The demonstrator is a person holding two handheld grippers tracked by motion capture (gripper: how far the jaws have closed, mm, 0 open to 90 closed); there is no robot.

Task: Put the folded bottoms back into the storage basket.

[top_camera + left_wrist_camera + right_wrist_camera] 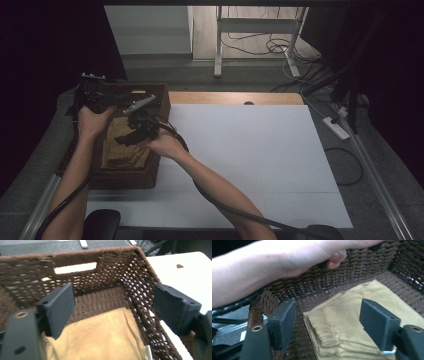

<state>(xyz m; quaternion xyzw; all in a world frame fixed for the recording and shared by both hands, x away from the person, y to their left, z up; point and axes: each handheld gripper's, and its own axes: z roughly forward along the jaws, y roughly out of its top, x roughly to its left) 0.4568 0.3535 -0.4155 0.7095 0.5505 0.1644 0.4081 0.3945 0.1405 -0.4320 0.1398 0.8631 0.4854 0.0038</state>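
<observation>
left hand-held gripper (113, 312) apart | right hand-held gripper (328, 325) apart | folded cloth (362, 315) free in basket (140, 272)

Both forearms come in from the near edge and angle to the far left. Left hand (91, 121) grips the left gripper (112, 310) at far left, wrist bent, jaws wide apart with nothing pinched. Right arm crosses leftward; right hand (162, 144) holds the right gripper (327, 320) just beside the left one, pointing down-left, jaws apart, nothing clamped.
</observation>
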